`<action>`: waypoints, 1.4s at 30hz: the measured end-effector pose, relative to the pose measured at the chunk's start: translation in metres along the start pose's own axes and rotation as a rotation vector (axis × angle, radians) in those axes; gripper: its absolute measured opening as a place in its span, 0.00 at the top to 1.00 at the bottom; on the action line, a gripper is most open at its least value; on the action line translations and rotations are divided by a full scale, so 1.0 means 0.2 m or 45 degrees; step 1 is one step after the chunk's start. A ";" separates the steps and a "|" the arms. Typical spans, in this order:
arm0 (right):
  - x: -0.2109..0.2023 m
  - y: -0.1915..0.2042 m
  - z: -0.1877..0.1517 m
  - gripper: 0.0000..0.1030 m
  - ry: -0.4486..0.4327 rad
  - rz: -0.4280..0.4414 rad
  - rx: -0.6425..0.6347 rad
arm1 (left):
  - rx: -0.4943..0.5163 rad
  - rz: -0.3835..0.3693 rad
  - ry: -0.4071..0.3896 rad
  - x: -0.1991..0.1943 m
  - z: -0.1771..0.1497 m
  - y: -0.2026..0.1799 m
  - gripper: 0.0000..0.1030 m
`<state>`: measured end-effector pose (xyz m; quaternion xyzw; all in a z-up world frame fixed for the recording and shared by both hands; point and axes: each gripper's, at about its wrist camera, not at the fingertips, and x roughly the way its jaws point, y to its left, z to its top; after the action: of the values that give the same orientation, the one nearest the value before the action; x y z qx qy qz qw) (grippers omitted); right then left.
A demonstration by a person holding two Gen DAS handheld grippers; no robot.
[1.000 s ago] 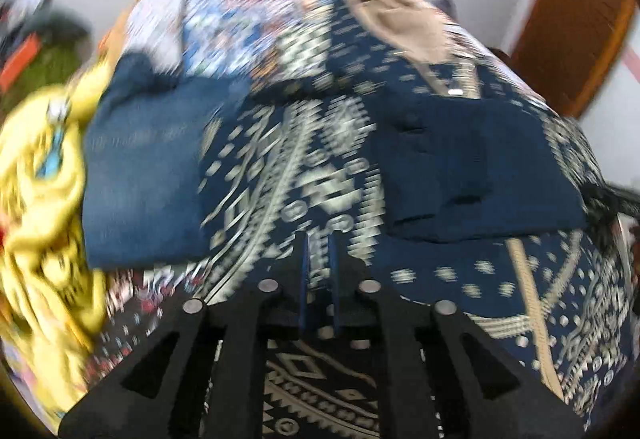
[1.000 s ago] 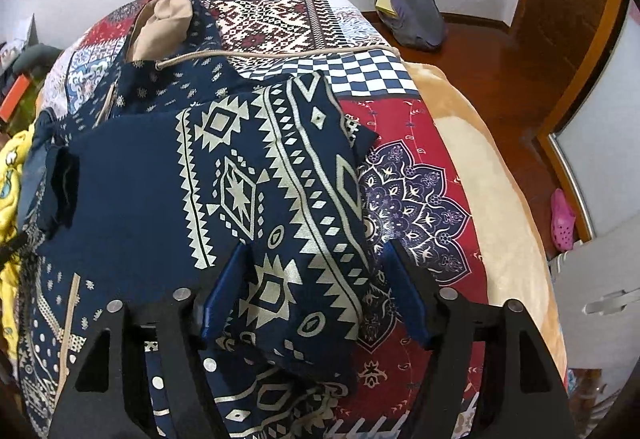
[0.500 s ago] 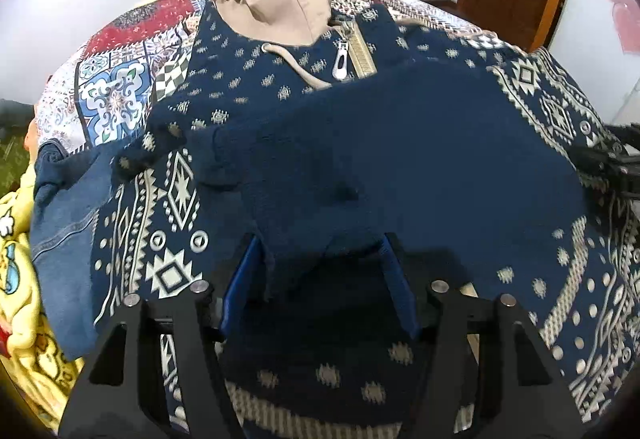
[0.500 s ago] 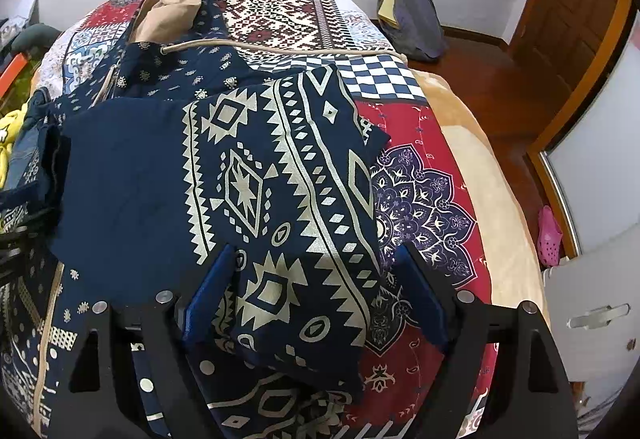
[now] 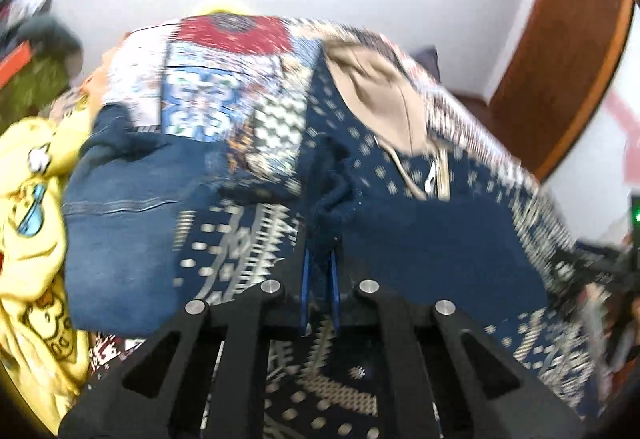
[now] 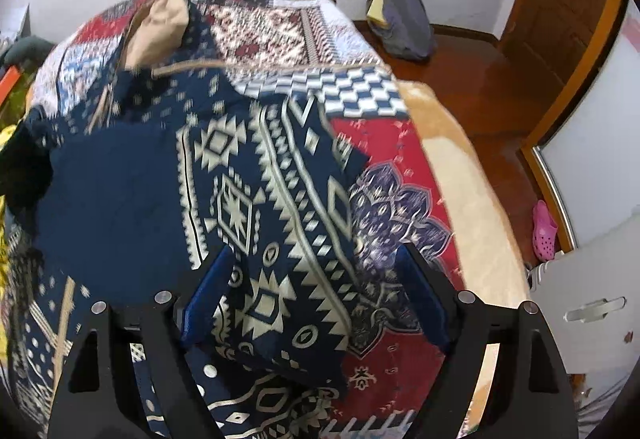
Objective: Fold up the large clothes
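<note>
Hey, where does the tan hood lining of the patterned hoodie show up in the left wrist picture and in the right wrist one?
Left wrist: the tan hood lining sits upper centre-right, just above the zipper.
Right wrist: the hood lining lies upper left, at the far end of the hoodie.
Shared landmark: the patchwork bedspread under the hoodie, also seen in the left view.

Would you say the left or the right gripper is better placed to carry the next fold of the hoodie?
Left, probably: the left gripper is shut on the hoodie fabric, while the right gripper hangs open over it, gripping nothing.
</note>
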<state>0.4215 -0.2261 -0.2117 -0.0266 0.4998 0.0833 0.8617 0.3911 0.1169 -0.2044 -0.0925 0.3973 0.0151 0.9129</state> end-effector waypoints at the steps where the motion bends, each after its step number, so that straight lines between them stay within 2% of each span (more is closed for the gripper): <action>1: -0.01 0.00 0.01 0.22 -0.005 -0.011 0.005 | -0.040 -0.024 -0.013 -0.04 0.00 0.06 0.93; 4: 0.00 -0.02 0.01 0.22 0.004 -0.038 0.010 | -0.087 0.007 -0.027 -0.12 -0.02 0.17 0.93; 6: 0.01 -0.02 0.00 0.22 0.027 -0.041 0.009 | -0.095 0.017 0.009 -0.10 -0.05 0.23 0.93; 8: 0.05 -0.01 -0.03 0.22 0.069 -0.036 -0.002 | -0.101 0.004 0.145 -0.02 -0.12 0.27 0.93; 10: 0.08 0.00 -0.05 0.22 0.096 -0.048 -0.017 | -0.092 0.075 0.256 0.06 -0.20 0.30 0.90; 11: 0.08 0.00 -0.06 0.22 0.093 -0.054 -0.022 | -0.094 0.106 0.295 0.09 -0.24 0.32 0.83; 12: 0.08 0.00 -0.07 0.22 0.082 -0.061 -0.028 | -0.106 0.127 0.320 0.11 -0.27 0.34 0.69; 13: 0.08 0.01 -0.07 0.21 0.078 -0.067 -0.029 | -0.127 0.144 0.325 0.11 -0.30 0.37 0.61; 14: 0.08 0.00 -0.07 0.21 0.081 -0.068 -0.026 | -0.150 0.152 0.313 0.09 -0.32 0.39 0.47; 15: 0.08 0.00 -0.07 0.22 0.090 -0.070 -0.024 | -0.181 0.156 0.299 0.07 -0.33 0.43 0.43; 19: 0.05 0.02 -0.05 0.22 0.114 -0.086 -0.040 | -0.240 0.169 0.308 0.00 -0.33 0.52 0.43; 24: -0.03 0.08 0.04 0.22 0.056 -0.098 -0.111 | -0.136 0.187 0.266 -0.10 -0.19 0.52 0.43; 30: -0.16 0.19 0.22 0.22 -0.072 -0.031 -0.163 | 0.068 0.169 0.143 -0.20 0.04 0.31 0.42; 32: -0.18 0.24 0.30 0.22 -0.113 0.014 -0.176 | 0.121 0.150 0.084 -0.21 0.13 0.22 0.36; 36: -0.16 0.34 0.43 0.22 -0.151 0.093 -0.160 | 0.135 0.116 -0.003 -0.15 0.31 0.08 0.16; 39: -0.09 0.41 0.52 0.22 -0.140 0.169 -0.153 | 0.128 0.093 -0.023 -0.04 0.42 0.00 0.14; 42: 0.02 0.50 0.62 0.22 -0.118 0.172 -0.191 | 0.154 0.088 0.010 0.13 0.50 -0.06 0.14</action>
<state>0.5125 -0.1103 -0.1489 -0.0534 0.4524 0.1797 0.8719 0.4826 0.1214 -0.1537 -0.0234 0.4040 0.0222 0.9142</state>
